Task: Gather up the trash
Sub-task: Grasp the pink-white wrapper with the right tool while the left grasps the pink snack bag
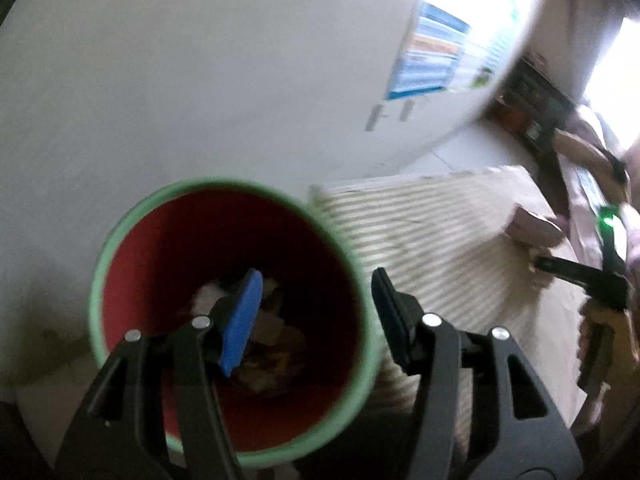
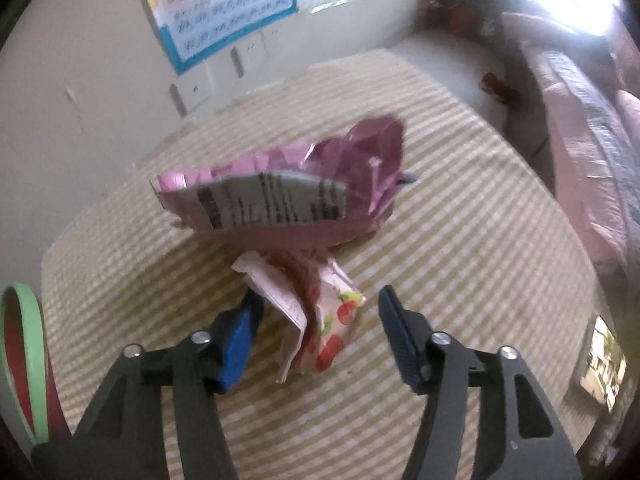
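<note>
A red bin with a green rim [image 1: 132, 220] stands beside the striped table and holds crumpled paper and wrappers [image 1: 264, 336]. My left gripper [image 1: 316, 280] hangs open over the bin's mouth, with nothing between its blue pads. On the table lies a crumpled pink foil bag [image 2: 280, 188], and in front of it a strawberry-printed wrapper [image 2: 332, 328]. My right gripper [image 2: 320, 296] points down at the wrapper, open. The wrapper sits between the fingers, close to the left pad and apart from the right one. The bin's rim [image 2: 28, 320] shows at the left edge of the right wrist view.
The table carries a beige striped cloth [image 2: 480, 220]. A white wall with a poster [image 2: 224, 8] and sockets [image 2: 196, 88] stands behind it. A pink sofa [image 2: 580, 140] runs along the right side, with a small red object [image 2: 494, 82] on the floor near it.
</note>
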The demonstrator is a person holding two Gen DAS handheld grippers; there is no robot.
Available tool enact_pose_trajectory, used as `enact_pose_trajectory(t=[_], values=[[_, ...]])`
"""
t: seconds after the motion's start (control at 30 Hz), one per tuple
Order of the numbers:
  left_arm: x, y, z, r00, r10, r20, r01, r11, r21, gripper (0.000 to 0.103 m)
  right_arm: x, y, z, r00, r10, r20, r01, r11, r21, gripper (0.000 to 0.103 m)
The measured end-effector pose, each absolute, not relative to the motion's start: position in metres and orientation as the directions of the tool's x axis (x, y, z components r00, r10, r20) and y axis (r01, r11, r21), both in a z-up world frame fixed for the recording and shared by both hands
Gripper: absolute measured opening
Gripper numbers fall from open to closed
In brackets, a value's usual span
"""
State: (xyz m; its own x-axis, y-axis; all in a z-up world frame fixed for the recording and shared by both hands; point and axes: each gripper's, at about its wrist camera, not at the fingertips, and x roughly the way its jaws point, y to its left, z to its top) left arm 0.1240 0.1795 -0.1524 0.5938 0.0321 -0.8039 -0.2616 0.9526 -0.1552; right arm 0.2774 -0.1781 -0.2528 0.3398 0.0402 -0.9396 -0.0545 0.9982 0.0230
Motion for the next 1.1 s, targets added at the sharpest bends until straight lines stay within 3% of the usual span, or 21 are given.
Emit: enact_pose_trajectory(t=[0.1,0.37,0.57,0.67,0.93,1.0,1.1], values=[[0.151,0.143,-0.145,0.605,-0.029,-0.796,-0.148,0.978,-0.148,0.059,0.274,-0.187,-0.256,0.324,0.090,-0.942,-0.057,0.996,0.076,0.040],[0.232,0.021,-0.134,0.600,-0.172,-0.781,0.183,0.980,-0.075,0.067,0.200,-0.235,-0.207,0.312,0.257,-0.915,0.044,0.958,0.284,0.041],[0.275,-0.075,-0.161,0.505,-0.208,-0.838,0.449,0.892,0.049,0.068,0.166,-0.260,-0.194,0.318,0.370,-0.873,0.107,0.901,0.421,0.041],[0.284,-0.099,-0.170,0.448,-0.227,-0.865,0.520,0.853,0.045,0.073,0.169,-0.263,-0.183,0.344,0.404,-0.848,0.102,0.881,0.461,0.041],[0.315,-0.136,-0.203,0.348,-0.100,-0.932,0.644,0.748,0.160,0.077,0.165,-0.278,-0.172,0.364,0.485,-0.796,0.109,0.826,0.553,0.042],[0.318,-0.144,-0.214,0.337,-0.056,-0.940,0.673,0.712,0.199,0.084,0.164,-0.281,-0.173,0.362,0.495,-0.790,0.118,0.816,0.566,0.042],[0.319,-0.154,-0.223,0.338,-0.037,-0.940,0.700,0.678,0.225,0.085,0.164,-0.284,-0.173,0.363,0.510,-0.780,0.123,0.804,0.582,0.042]])
